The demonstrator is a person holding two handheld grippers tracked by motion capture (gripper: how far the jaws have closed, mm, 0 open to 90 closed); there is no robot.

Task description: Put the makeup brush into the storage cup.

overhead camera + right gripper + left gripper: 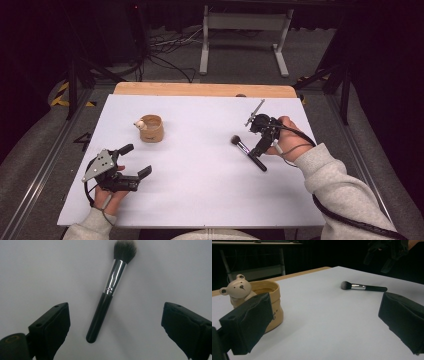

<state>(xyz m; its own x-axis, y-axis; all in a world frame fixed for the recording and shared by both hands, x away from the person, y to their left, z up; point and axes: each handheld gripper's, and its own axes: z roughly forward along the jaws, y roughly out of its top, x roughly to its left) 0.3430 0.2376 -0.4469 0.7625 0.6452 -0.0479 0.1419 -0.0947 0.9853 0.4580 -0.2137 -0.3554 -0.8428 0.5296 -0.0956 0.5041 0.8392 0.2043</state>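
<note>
High view: right tool (261, 145) is held low over the one brush (248, 152) on the bench (200, 190), wrist bent down, jaws spread. Left tool (136, 160) is rested at bench left, jaws apart, nothing held. One cup (151, 128) is seen.

Left gripper view: cup (268, 302) partly hidden by a jaw; one bear figure (237, 288) at its rim.

Right gripper view: brush (107, 295) lies untouched between wide jaws, bristles away.
</note>
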